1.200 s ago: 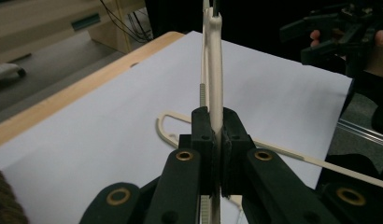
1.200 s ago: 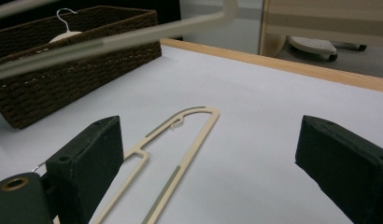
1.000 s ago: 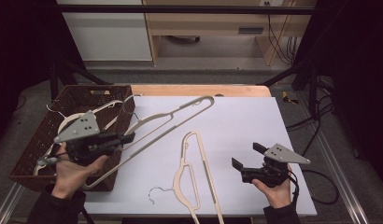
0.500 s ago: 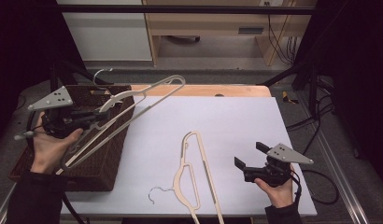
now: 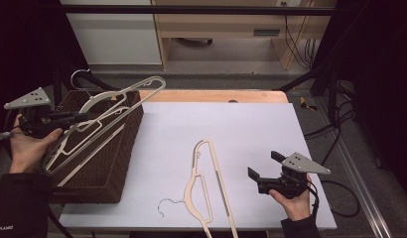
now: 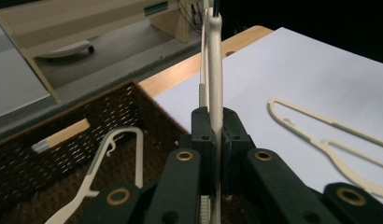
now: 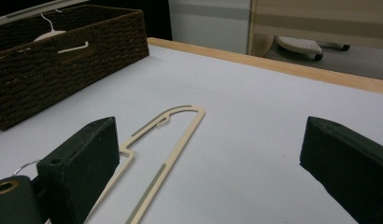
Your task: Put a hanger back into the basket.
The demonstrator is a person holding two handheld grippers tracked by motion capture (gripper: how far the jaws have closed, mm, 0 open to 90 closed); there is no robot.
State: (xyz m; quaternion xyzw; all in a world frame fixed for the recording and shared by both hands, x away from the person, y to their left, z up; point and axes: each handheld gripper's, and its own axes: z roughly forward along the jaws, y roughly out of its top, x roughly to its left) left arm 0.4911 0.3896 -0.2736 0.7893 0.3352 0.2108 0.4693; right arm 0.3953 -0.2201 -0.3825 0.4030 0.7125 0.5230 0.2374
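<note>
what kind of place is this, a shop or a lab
Most likely a lab or recording workspace: a white-topped table with a wicker basket and hangers, loose cables on the floor, and plain wooden furniture behind.

No brand, number or sign can be read anywhere in these views. The one trace of lettering is a small white line of print on the dark sleeve (image 5: 13,225) at the bottom left corner of the high view, and it is too small and blurred to make out. The hangers, the woven basket, the table cover and both grippers carry no legible marking. The furniture at the back has a pale strip that may be a label, but nothing on it is readable.
</note>
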